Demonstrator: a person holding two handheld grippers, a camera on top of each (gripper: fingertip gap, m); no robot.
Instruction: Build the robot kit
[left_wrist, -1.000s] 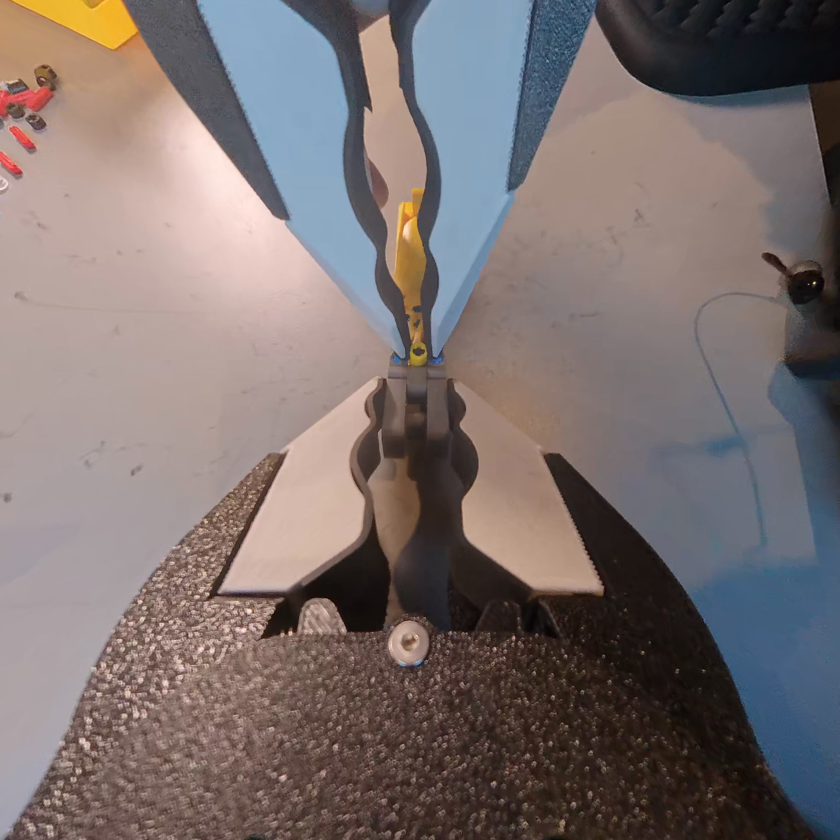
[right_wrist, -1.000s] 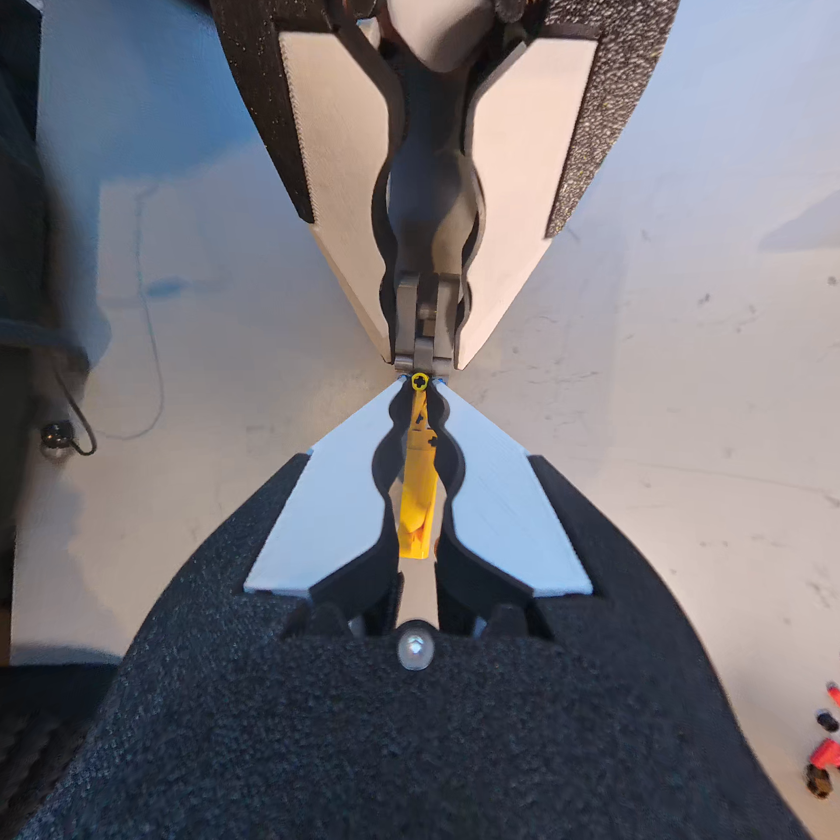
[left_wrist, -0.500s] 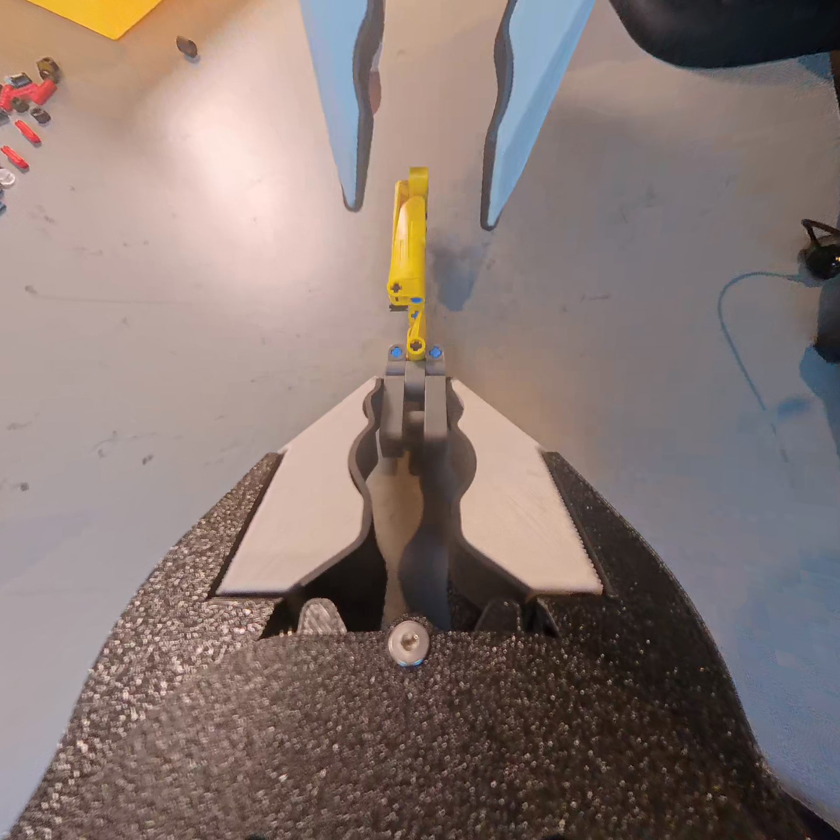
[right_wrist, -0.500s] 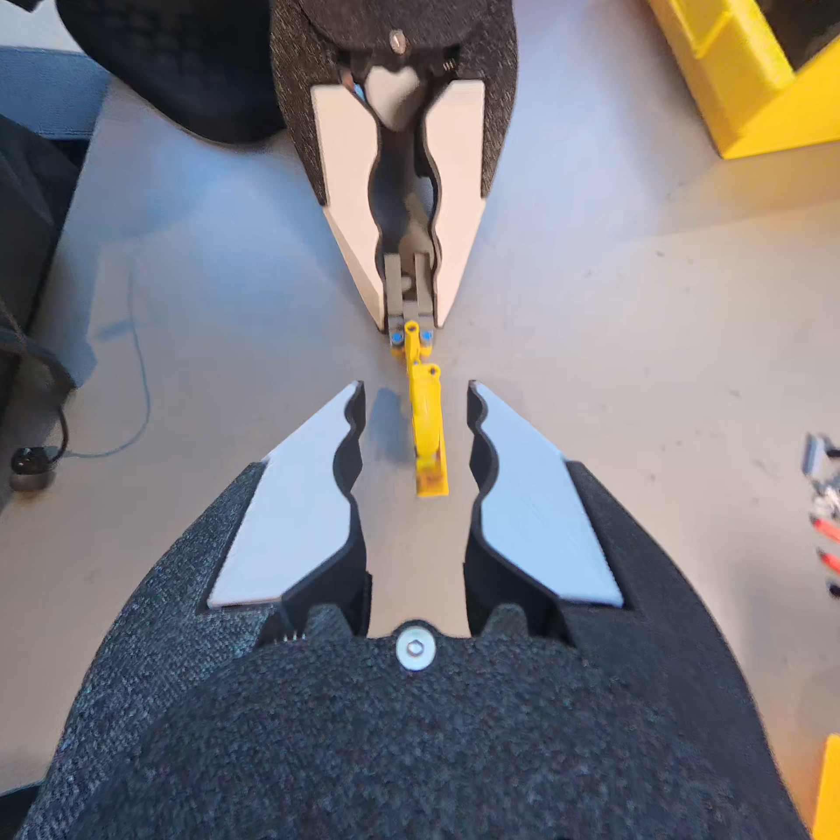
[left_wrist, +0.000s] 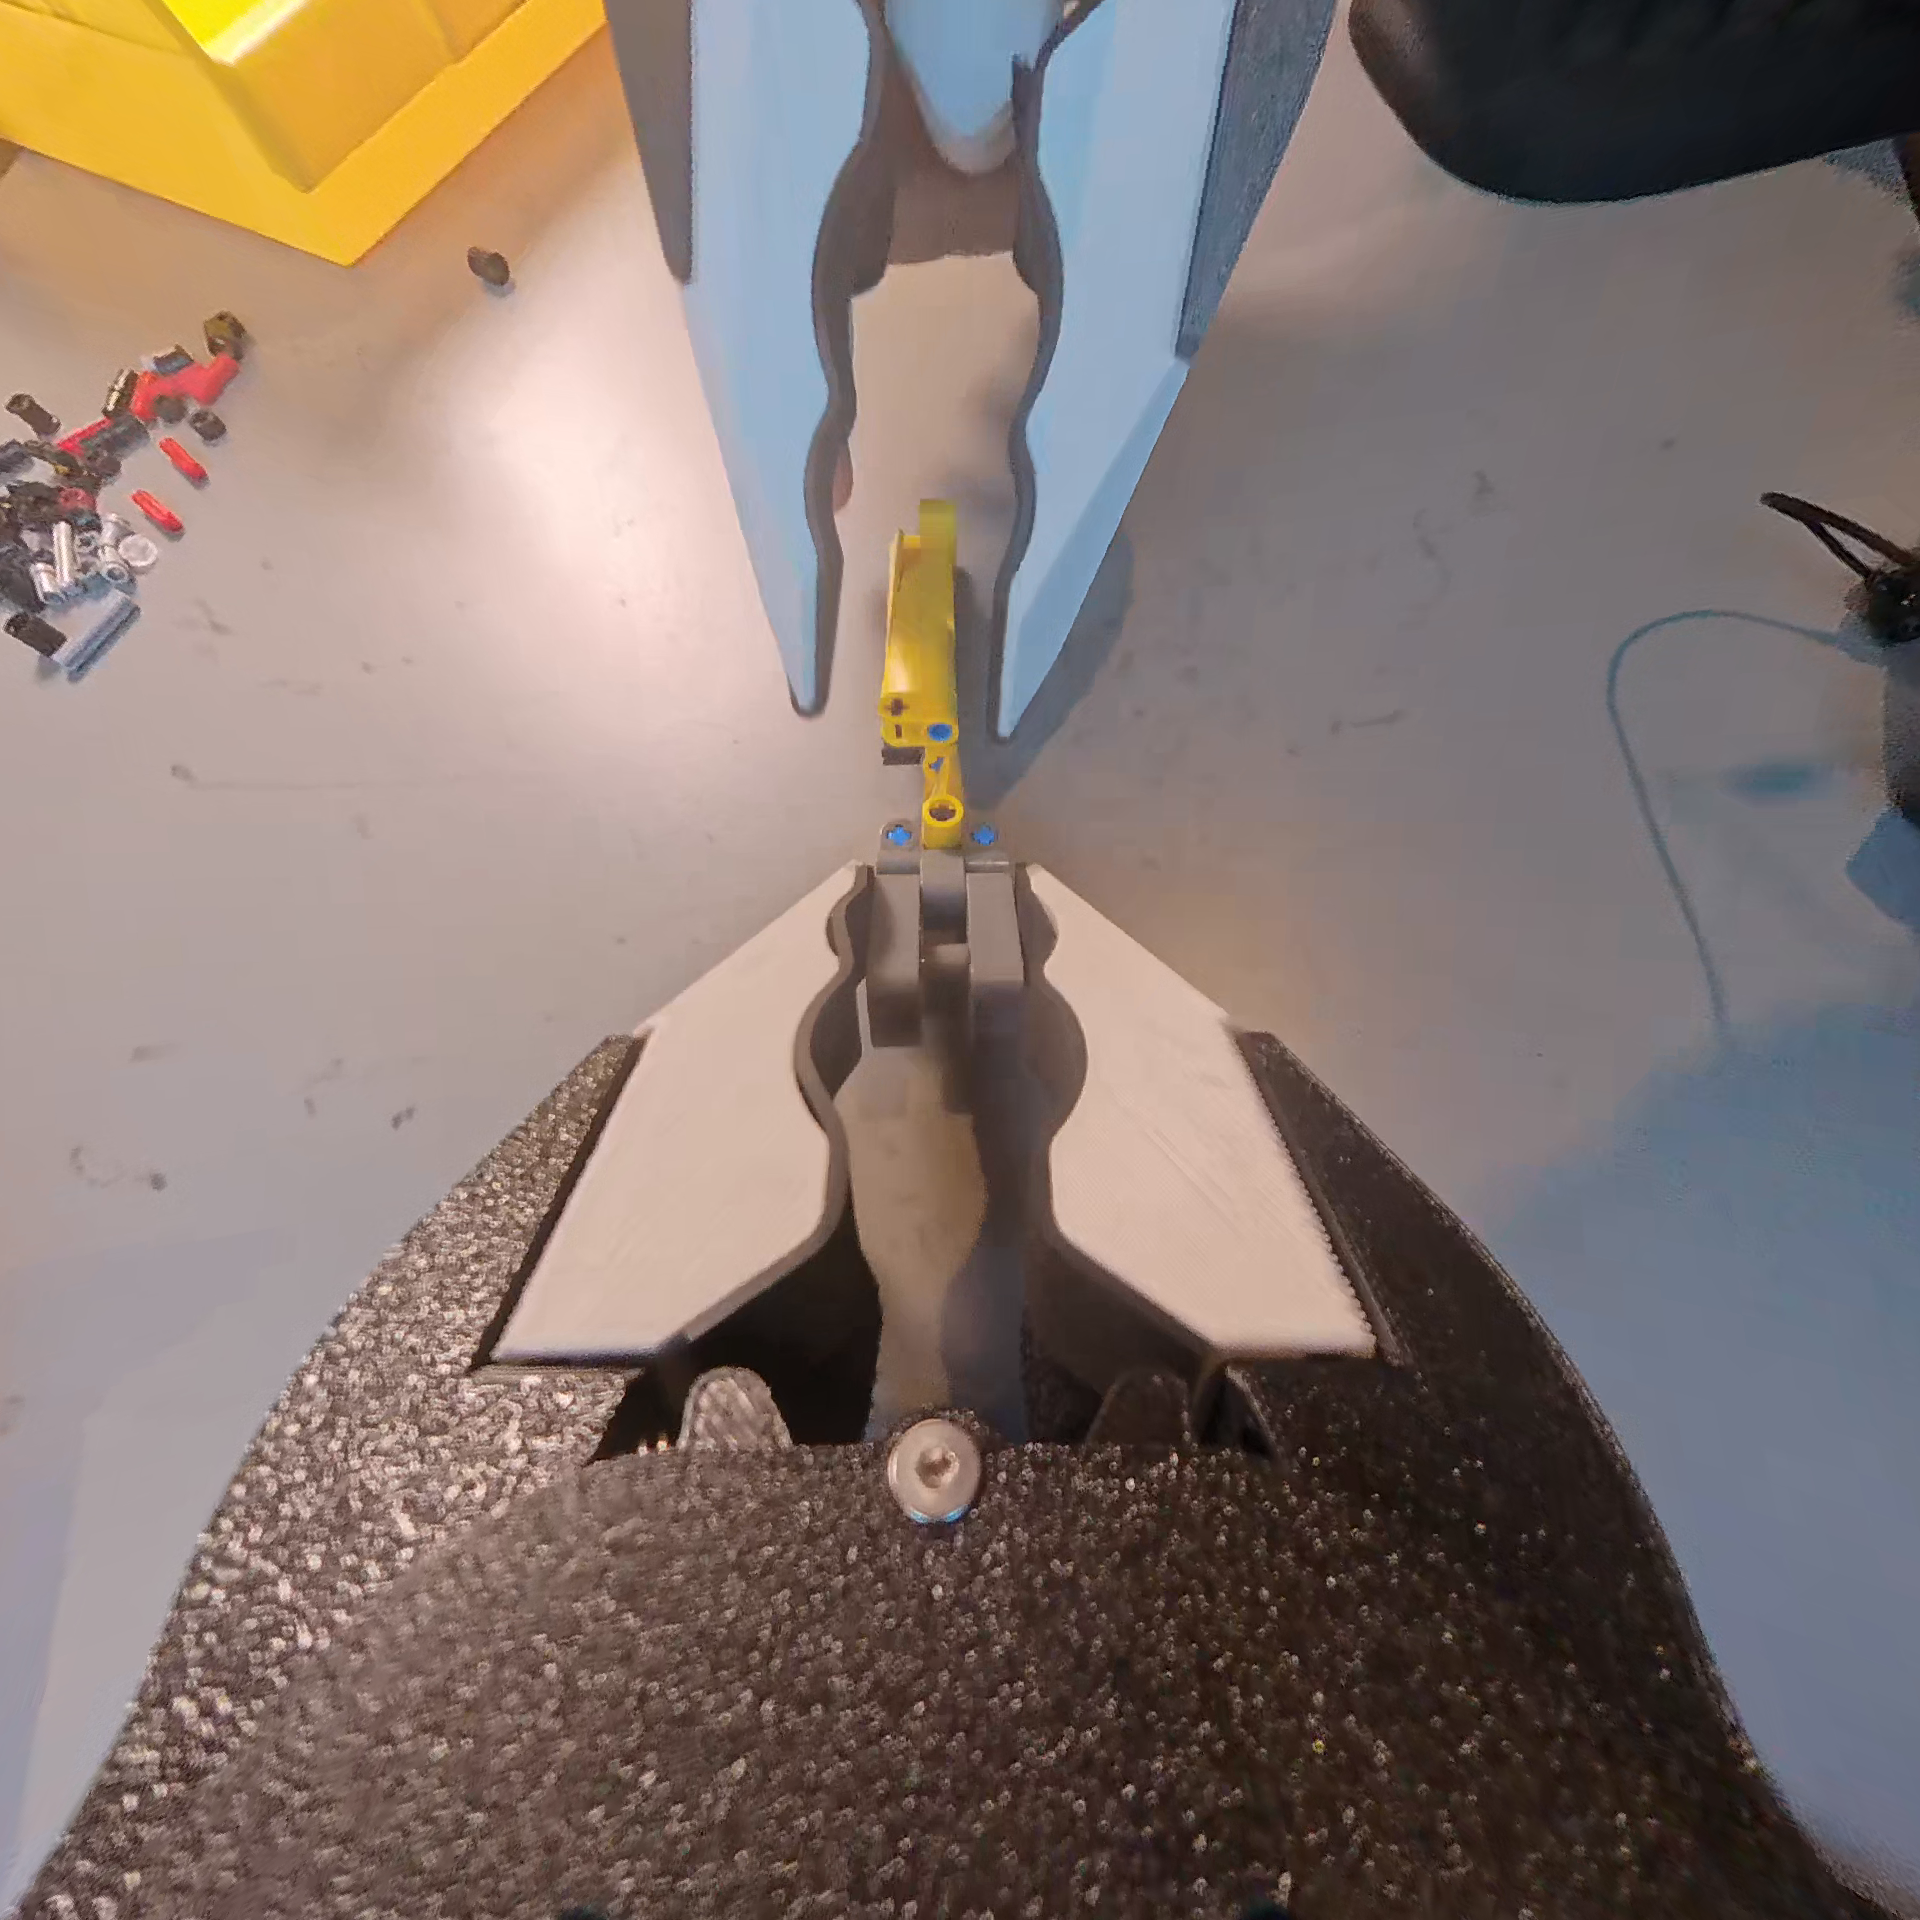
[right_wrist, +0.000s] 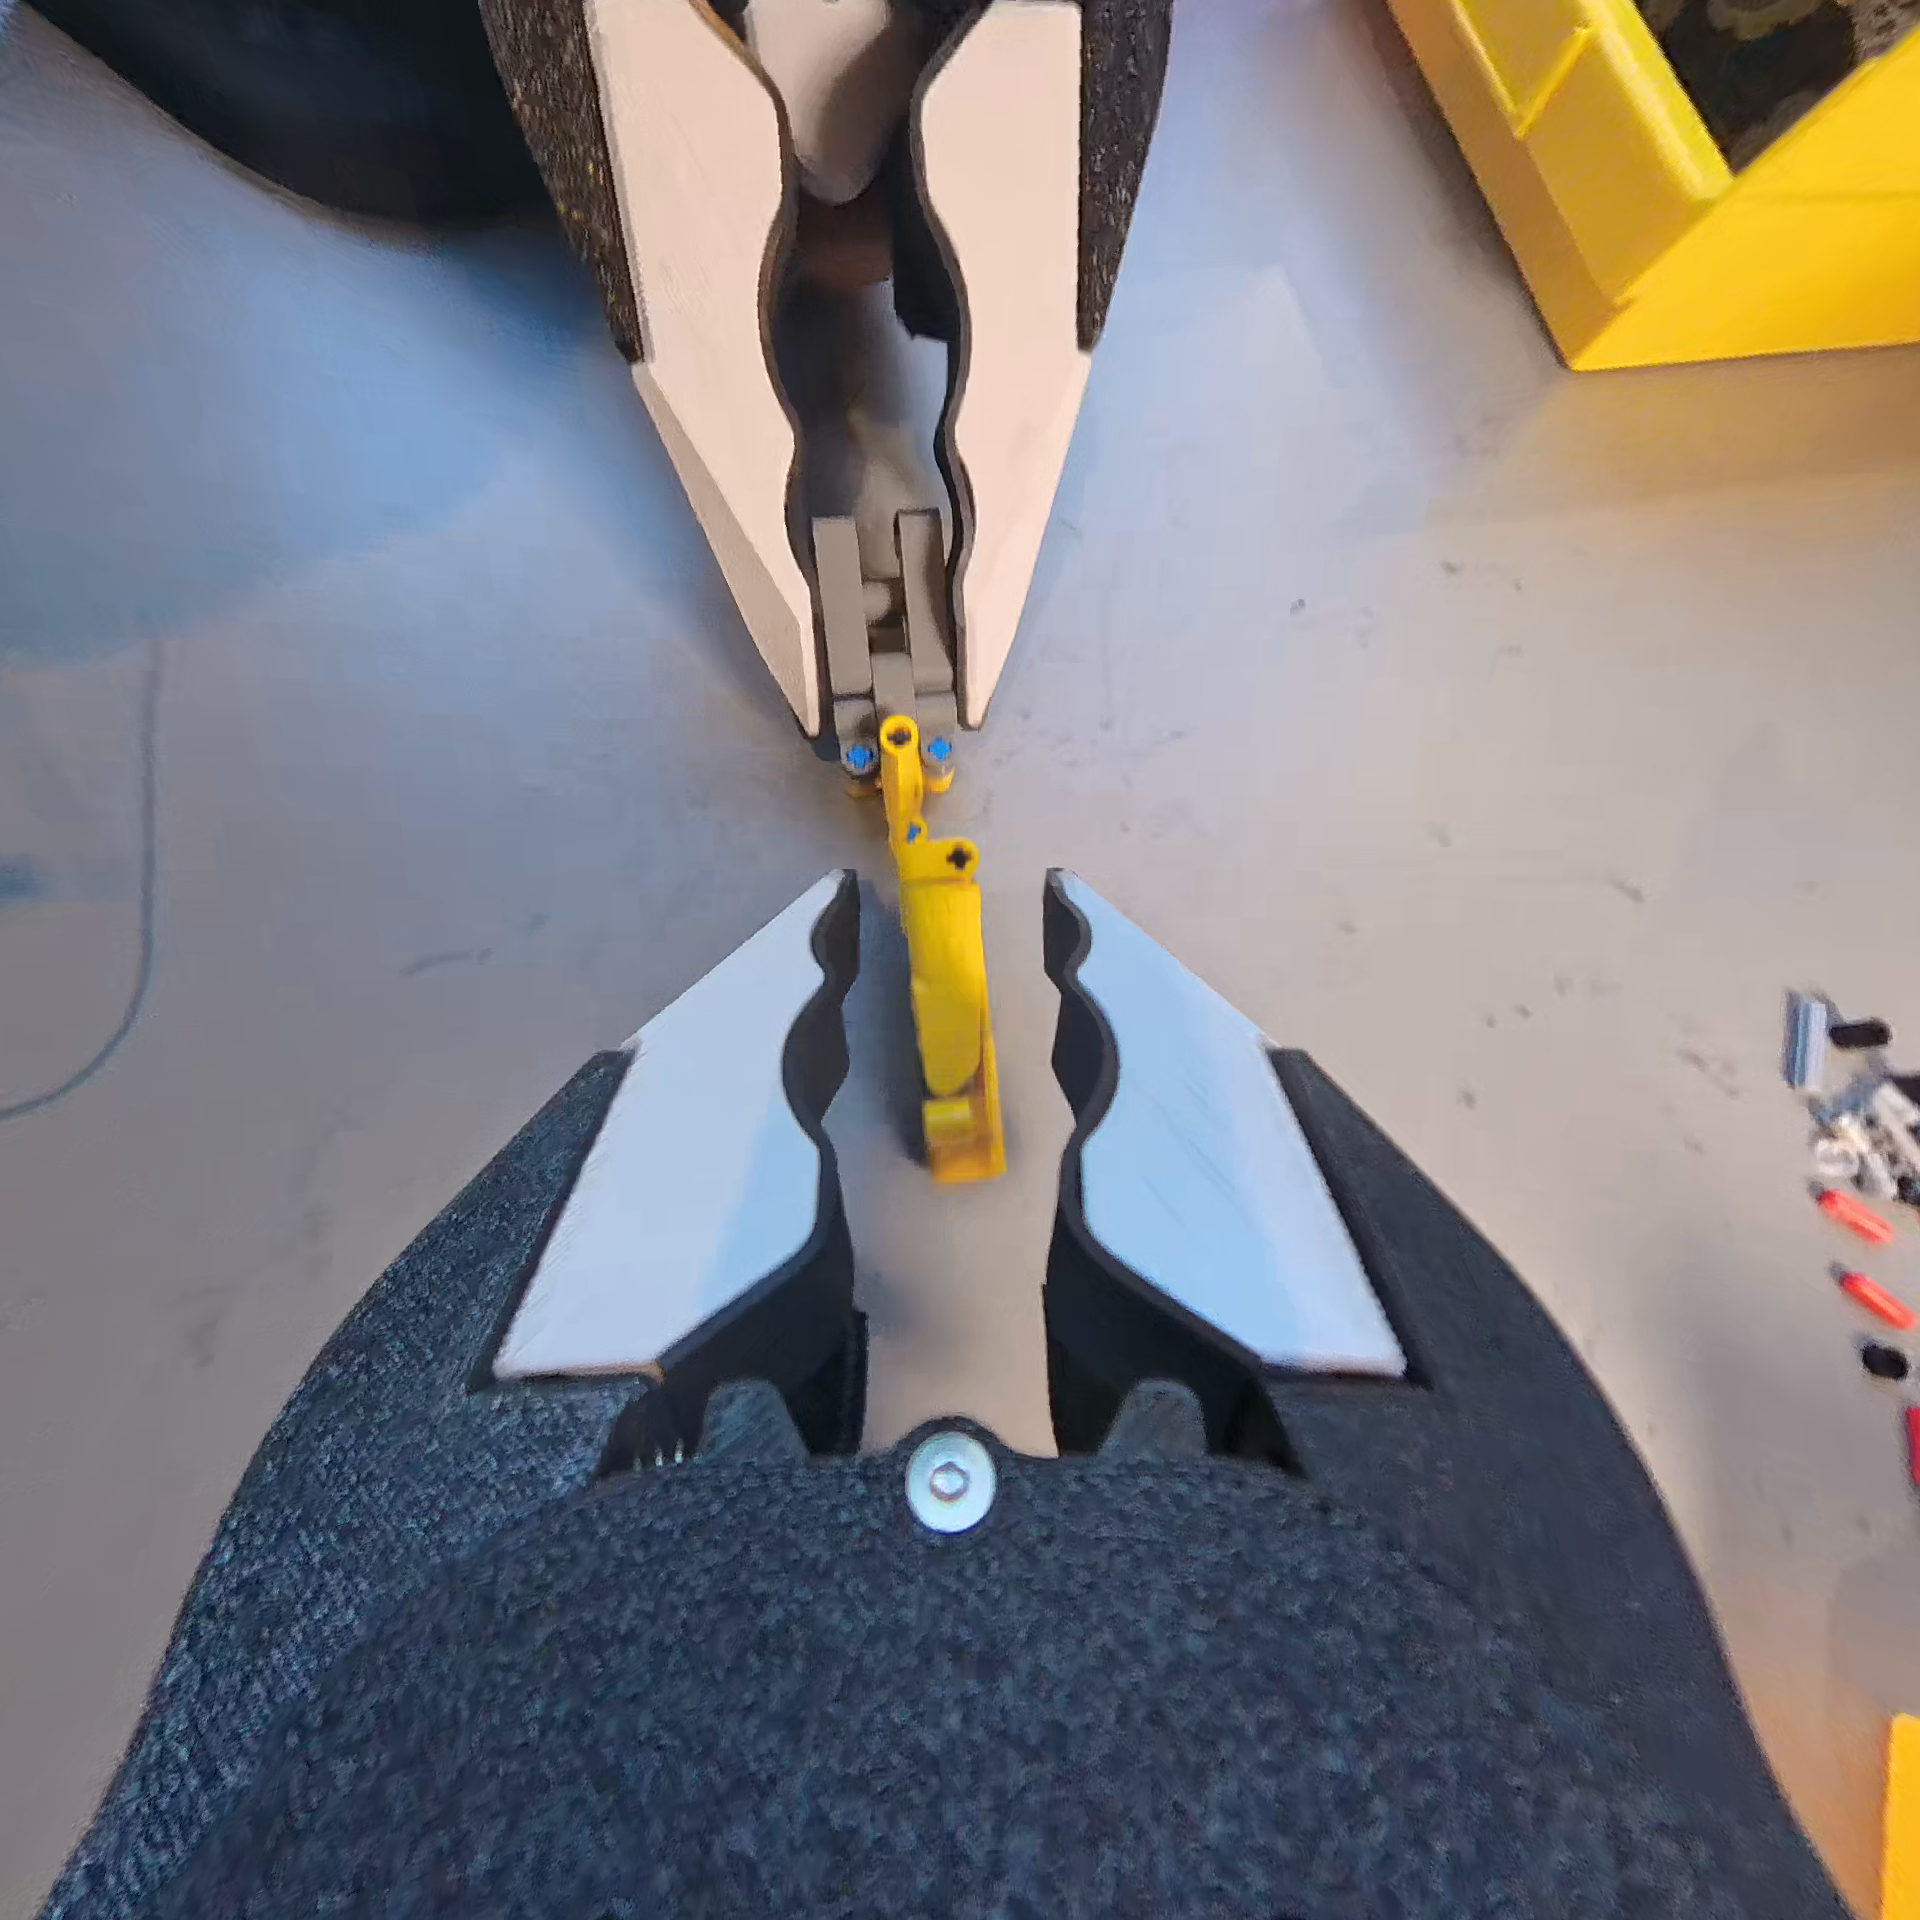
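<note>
A scuffed pale grey tabletop (left_wrist: 416, 935) fills both views, lit warm on one side and bluish on the other. The left gripper (left_wrist: 943, 862) has its grey-faced jaws pinched tight on a small grey plastic building-brick assembly (left_wrist: 940, 935), whose blue-pinned end pokes out past the tips. Hinged onto that end is a yellow plastic brick-built arm (left_wrist: 920, 644), stretching away over the tabletop toward the right gripper (right_wrist: 951, 883). That one sits with its pale blue-white jaws spread, a finger on either side of the yellow arm and clear gaps both ways (whether the arm rests on the tabletop or hangs just above it, I cannot tell). Off toward one edge lies a scatter of small red, black and silver pins and connectors (left_wrist: 94, 499). Beyond it stands a yellow plastic bin (left_wrist: 260, 114). At the opposite edge, a thin dark cable (left_wrist: 1662, 779) loops across the tabletop.
</note>
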